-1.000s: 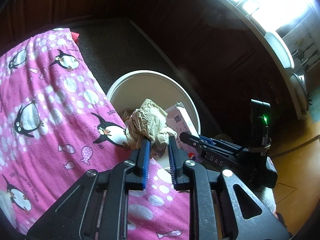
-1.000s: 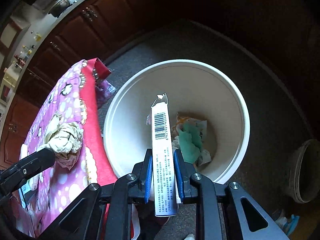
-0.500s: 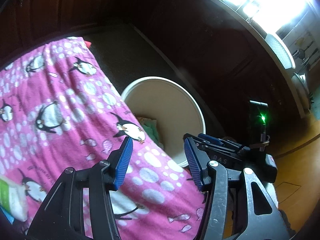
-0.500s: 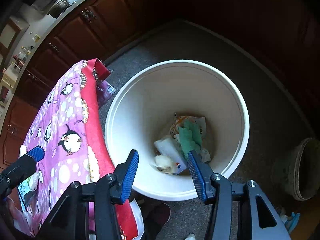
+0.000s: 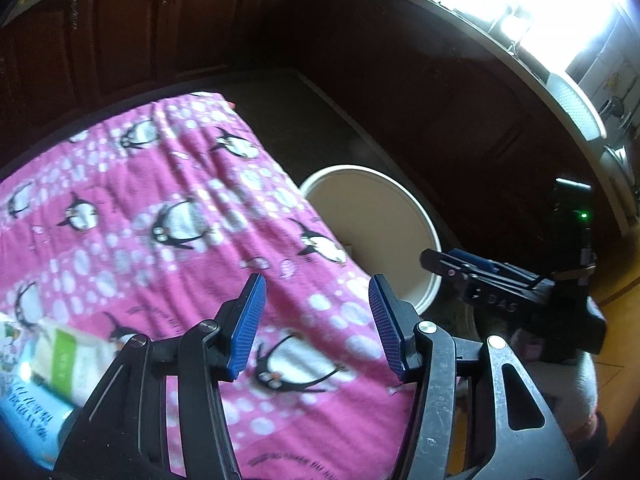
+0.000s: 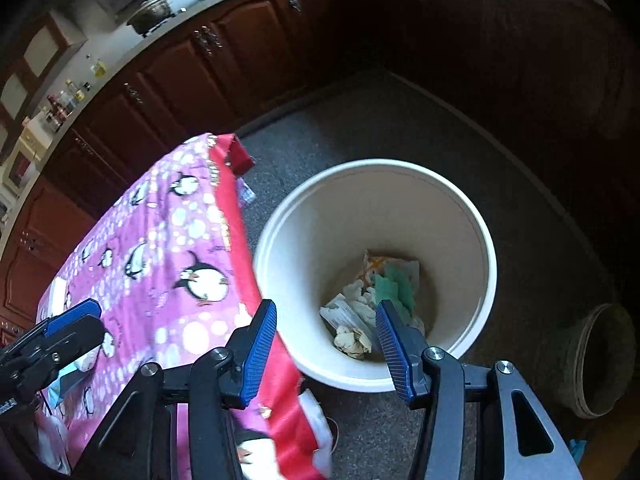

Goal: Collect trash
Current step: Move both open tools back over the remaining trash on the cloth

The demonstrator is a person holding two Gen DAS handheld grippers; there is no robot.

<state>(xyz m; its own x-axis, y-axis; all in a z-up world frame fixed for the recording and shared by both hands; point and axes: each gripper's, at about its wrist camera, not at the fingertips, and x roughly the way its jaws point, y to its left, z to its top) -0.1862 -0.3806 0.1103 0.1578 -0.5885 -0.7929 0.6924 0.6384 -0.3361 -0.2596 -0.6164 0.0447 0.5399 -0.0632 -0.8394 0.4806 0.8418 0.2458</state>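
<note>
Pink fleece printed with penguins and white dots fills most of the left wrist view: a blanket draped over the desk. The left tongs hang above it with their blue pads standing well apart and nothing between them; they have just been opening. At the lower left edge of this view lies a blurred white and green packet on the blanket, with a pale blue printed one just below it. Past the blanket's far edge stands a cream bucket on the dark floor, only its rim and inner wall showing from here. The right tongs reach in from the right side, near the bucket's rim.

The right wrist view looks down into the same bucket, which stands just beside the red-edged side of the blanket. The right tongs hover above the bucket's near rim, jaws parted and empty, having just been opening. On the bucket's bottom lies the trash: a crumpled paper ball, a flattened white box, a green scrap and an orange-printed wrapper, all heaped together. The left tongs show at the left edge over the blanket. A dull round pot sits on the floor to the right, apart from the bucket.
</note>
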